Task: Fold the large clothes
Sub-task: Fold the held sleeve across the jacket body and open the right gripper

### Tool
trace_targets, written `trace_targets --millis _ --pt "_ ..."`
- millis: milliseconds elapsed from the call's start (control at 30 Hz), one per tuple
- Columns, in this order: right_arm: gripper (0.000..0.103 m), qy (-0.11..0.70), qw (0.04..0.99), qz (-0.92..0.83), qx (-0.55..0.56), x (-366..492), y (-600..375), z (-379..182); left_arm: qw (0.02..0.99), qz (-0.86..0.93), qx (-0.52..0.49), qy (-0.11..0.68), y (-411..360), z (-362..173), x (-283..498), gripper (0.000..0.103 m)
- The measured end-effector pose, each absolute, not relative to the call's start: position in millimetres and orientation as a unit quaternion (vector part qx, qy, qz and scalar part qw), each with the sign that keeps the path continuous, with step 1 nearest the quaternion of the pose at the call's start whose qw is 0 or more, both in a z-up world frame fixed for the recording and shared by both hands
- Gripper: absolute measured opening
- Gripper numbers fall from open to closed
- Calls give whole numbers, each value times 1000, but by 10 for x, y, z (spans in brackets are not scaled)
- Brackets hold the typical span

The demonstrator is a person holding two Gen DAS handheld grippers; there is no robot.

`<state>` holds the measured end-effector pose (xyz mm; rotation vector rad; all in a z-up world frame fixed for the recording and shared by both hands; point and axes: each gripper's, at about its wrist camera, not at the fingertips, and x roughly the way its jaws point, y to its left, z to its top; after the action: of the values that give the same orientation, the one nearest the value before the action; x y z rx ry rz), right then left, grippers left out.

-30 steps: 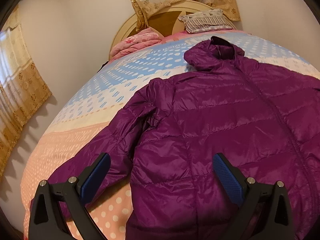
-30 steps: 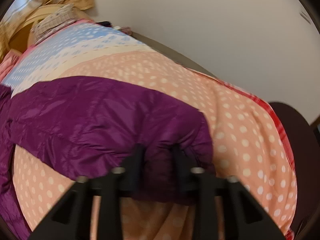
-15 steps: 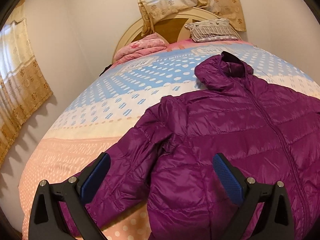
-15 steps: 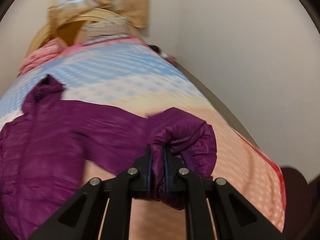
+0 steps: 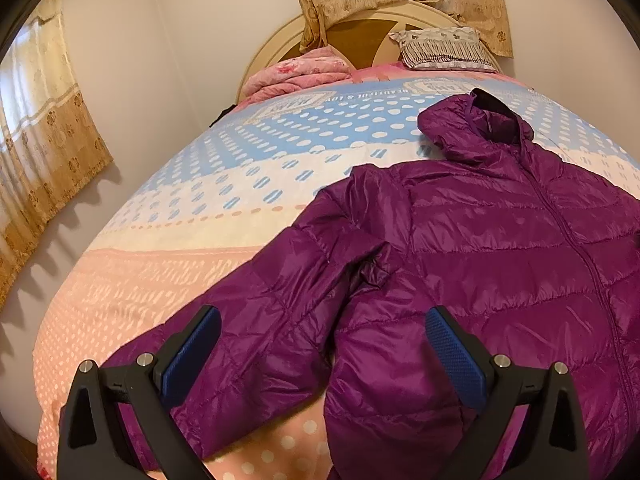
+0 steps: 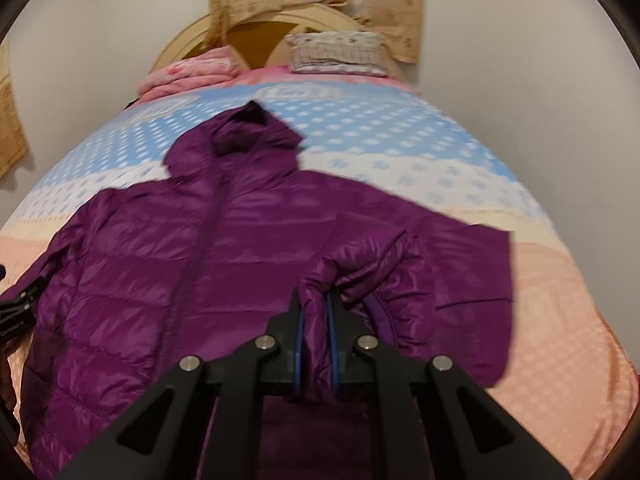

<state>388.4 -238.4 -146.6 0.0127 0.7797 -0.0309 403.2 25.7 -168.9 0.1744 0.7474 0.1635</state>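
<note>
A purple quilted hooded jacket (image 5: 500, 248) lies front up on the bed, hood toward the headboard; it also shows in the right wrist view (image 6: 160, 264). My left gripper (image 5: 322, 344) is open and empty, hovering above the jacket's left sleeve (image 5: 256, 320) near the bed's foot. My right gripper (image 6: 316, 320) is shut on the cuff end of the right sleeve (image 6: 372, 268), which is lifted and folded inward over the jacket's body. The left gripper's edge shows at the far left of the right wrist view (image 6: 18, 304).
The bed (image 5: 168, 240) has a dotted cover in blue, cream and peach bands. A pink folded quilt (image 5: 296, 72) and a patterned pillow (image 5: 444, 48) lie by the round headboard. Curtains hang behind and at left. A wall runs along the bed's right side (image 6: 560, 100).
My right gripper has carried the gripped sleeve cuff from the bed's right side inward over the jacket's body. My left gripper has drawn back and left, staying open.
</note>
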Motion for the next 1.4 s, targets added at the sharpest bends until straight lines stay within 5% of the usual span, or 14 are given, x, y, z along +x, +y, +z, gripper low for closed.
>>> trace_targets --millis 33,100,433,967,1000,1033,1100,1400 --pt "27 384 923 -2 7 3880 -2316 -1509 923 78 80 367 259 -1690 4033 102" --pt "72 388 921 27 16 3794 -2220 -1532 923 78 75 369 266 -1679 4018 102" --pt "77 345 939 -12 -2 2973 -2813 -1260 937 55 49 341 -140 -1300 3874 102" --pt "78 394 904 -164 30 2973 -4117 -1940 920 -106 44 376 -1941 -1476 3969 101" --pt "80 393 905 -161 31 2961 -4128 -1977 917 -122 41 377 -1992 -1514 3972 89" --pt "82 392 905 -160 32 2953 -4134 -2012 912 -148 32 382 -2039 -1563 3981 52" --pt "86 386 908 -160 37 2938 -4157 -2028 889 -192 23 416 -2099 -1674 4027 8" --pt "96 381 908 -172 36 2850 -4161 -2061 920 -149 53 358 -1365 -1397 3946 8"
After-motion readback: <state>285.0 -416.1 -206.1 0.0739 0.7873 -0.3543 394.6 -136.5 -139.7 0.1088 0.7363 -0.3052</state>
